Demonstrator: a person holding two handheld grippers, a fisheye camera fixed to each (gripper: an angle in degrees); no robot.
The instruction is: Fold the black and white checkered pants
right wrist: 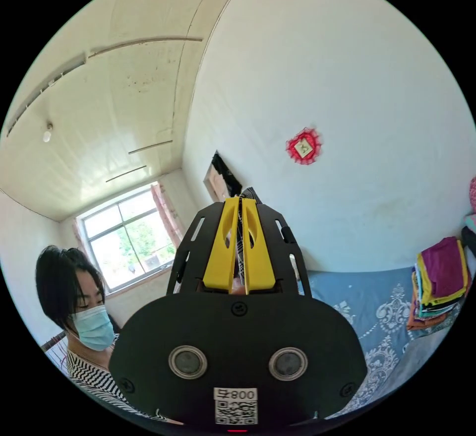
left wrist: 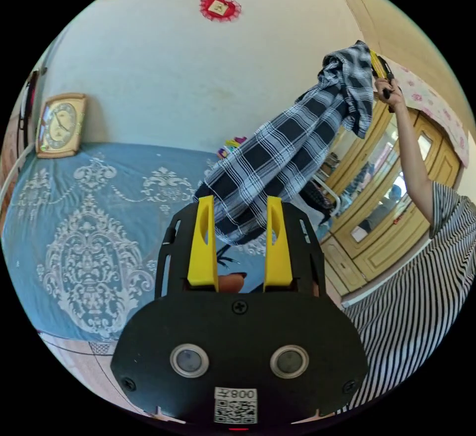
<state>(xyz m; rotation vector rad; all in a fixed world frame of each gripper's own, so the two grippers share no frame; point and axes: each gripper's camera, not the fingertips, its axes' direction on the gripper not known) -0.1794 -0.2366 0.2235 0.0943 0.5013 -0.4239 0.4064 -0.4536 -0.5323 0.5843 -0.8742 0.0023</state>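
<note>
Right tool [right wrist: 238, 237]: 2 yellow jaws clenched on a strip of the black and white checkered cotton pants [left wrist: 292, 148], held high by the raised arm. In the left gripper view the pants hang in the air above the blue patterned bedspread [left wrist: 94, 218]. Left tool [left wrist: 240, 242]: jaws spread, lower end of the cloth between or just behind them, I can't tell which. Step as I judge it: lift and shake-out. Next: left tool pinches the hanging end, then spread flat on the bed.

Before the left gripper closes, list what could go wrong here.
1. The checkered pants hang bunched from the right gripper, held by a thin pinch of cloth; a tug might pull them free.
2. The left gripper is open around the lower end and may catch several twisted layers, so the fold could start crooked.
</note>
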